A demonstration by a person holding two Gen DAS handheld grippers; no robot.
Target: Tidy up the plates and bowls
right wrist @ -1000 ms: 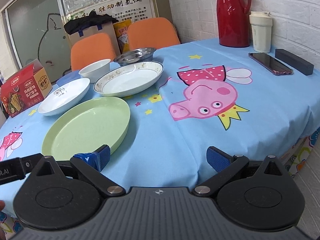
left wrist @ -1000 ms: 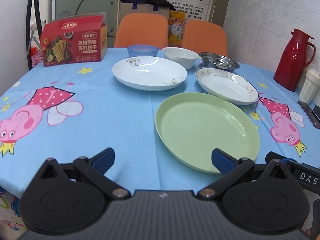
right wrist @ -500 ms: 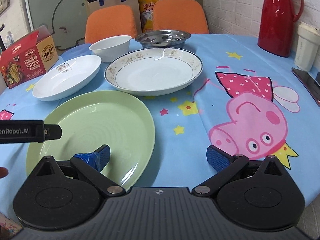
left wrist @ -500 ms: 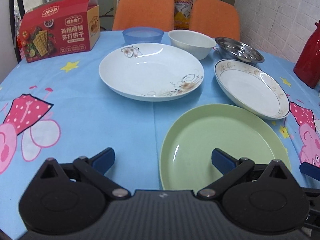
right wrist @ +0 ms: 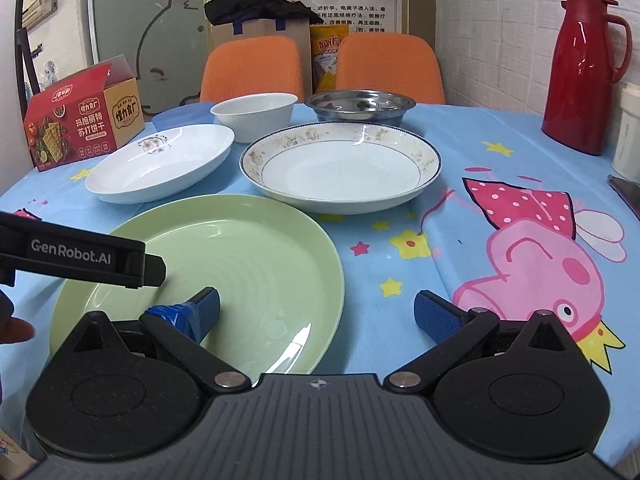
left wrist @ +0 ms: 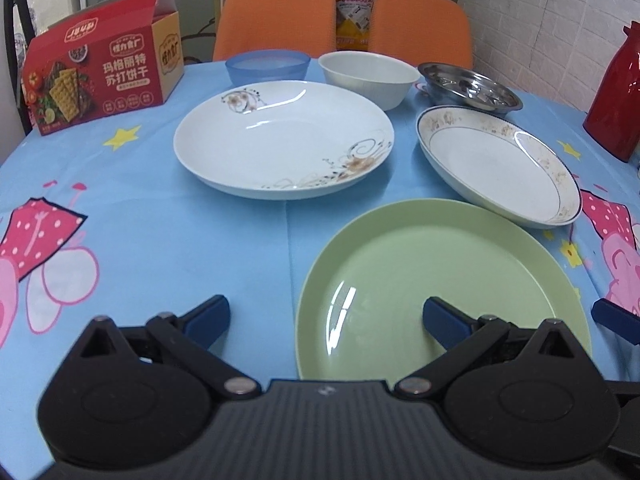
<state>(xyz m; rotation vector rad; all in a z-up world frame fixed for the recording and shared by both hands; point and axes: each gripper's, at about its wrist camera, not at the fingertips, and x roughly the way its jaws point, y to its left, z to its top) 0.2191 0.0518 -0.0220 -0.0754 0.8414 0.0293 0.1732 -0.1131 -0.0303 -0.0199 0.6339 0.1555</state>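
Note:
A green plate point(left wrist: 440, 288) lies nearest me, also in the right wrist view point(right wrist: 224, 272). Behind it are a white floral plate point(left wrist: 284, 144) point(right wrist: 160, 160) and a gold-rimmed deep plate point(left wrist: 500, 168) point(right wrist: 340, 164). Further back stand a blue bowl point(left wrist: 267, 65), a white bowl point(left wrist: 368, 76) point(right wrist: 254, 114) and a steel bowl point(left wrist: 468, 86) point(right wrist: 360, 106). My left gripper point(left wrist: 326, 316) is open, straddling the green plate's left rim. My right gripper point(right wrist: 316, 312) is open over the plate's right rim. Both are empty.
A red cracker box point(left wrist: 100, 76) stands at the back left. A red thermos point(right wrist: 588, 68) and a pale cup point(right wrist: 628, 128) stand at the right, with a phone point(right wrist: 628, 192) near the edge. Two orange chairs point(right wrist: 252, 68) are behind the table.
Both grippers have moved forward over the table and closer to the green plate. Both stayed open. No dish has moved.

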